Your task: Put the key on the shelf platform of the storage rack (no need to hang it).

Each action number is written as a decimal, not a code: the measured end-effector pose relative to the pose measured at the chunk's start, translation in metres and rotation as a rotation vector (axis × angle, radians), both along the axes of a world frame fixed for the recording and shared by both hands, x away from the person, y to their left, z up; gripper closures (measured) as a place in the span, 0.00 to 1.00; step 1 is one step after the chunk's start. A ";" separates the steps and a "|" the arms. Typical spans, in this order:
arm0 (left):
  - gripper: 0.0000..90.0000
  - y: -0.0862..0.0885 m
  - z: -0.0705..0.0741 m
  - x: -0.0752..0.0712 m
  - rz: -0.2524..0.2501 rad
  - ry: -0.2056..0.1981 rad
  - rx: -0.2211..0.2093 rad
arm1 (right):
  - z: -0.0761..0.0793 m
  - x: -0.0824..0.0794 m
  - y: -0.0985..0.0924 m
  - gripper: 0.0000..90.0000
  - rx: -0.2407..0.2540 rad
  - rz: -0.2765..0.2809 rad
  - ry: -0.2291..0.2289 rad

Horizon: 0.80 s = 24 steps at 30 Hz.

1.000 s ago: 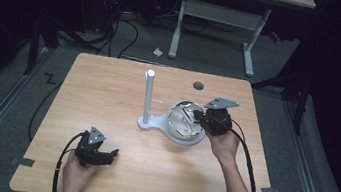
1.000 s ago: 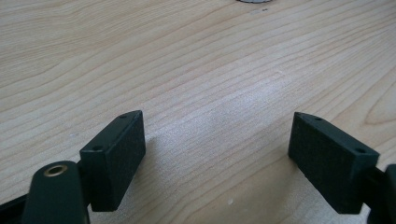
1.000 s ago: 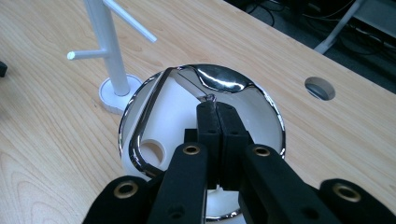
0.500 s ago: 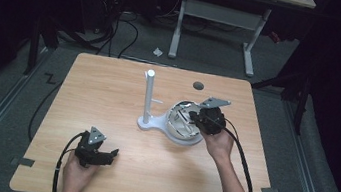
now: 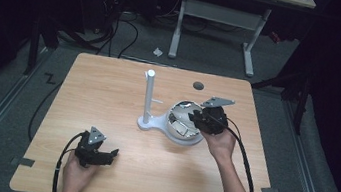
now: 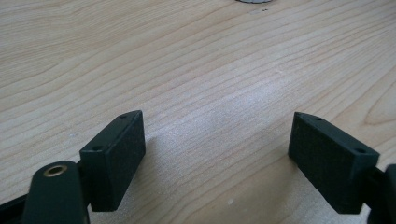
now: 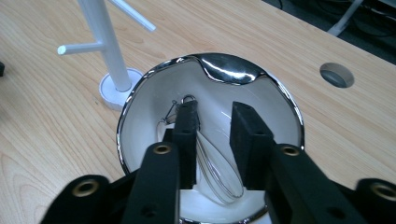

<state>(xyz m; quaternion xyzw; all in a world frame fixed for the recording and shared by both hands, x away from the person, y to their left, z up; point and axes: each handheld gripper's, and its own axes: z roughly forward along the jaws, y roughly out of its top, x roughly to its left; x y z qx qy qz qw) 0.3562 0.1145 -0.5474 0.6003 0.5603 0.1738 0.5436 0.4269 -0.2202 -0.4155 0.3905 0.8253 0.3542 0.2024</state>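
The right gripper (image 7: 215,140) hangs over a shiny bowl (image 7: 285,100), its two black jaws reaching down inside with a narrow gap between them, and a wire whisk (image 7: 219,175) lies in the bottom of the bowl right under that gap; whether the pads actually pinch the wires I cannot tell. From the high view the right gripper (image 5: 204,120) sits over the bowl (image 5: 187,140) at the right-centre of the table, the person's right hand (image 5: 219,144) behind it. The bowl is round, chrome-bright along the rim and white inside, with one side of the lip flared and mirror-like. The whisk is thin looped steel wire. Just beside the bowl stands a white post (image 5: 148,98) on a round white foot, with short pegs sticking out. The left gripper (image 5: 108,154) rests low near the front left edge, well apart from the bowl, its jaws spread wide over bare wood and holding nothing. The table (image 5: 108,92) is pale wood-grain laminate with a round cable hole (image 5: 198,86) near the far side. Around it the room is dark, with grey carpet, trailing cables and another desk's white legs (image 5: 249,56) behind.
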 end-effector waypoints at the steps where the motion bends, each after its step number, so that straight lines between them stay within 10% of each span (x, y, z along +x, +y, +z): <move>1: 0.21 0.000 0.000 0.000 0.000 0.000 0.000 | 0.001 -0.001 -0.001 0.78 0.003 -0.004 0.000; 16: 0.21 0.000 0.000 0.000 0.001 -0.002 0.003 | 0.009 -0.016 -0.030 0.63 0.141 -0.064 -0.029; 24: 0.21 0.000 0.000 0.000 0.001 -0.002 0.004 | 0.009 -0.022 -0.040 0.62 0.139 -0.078 -0.032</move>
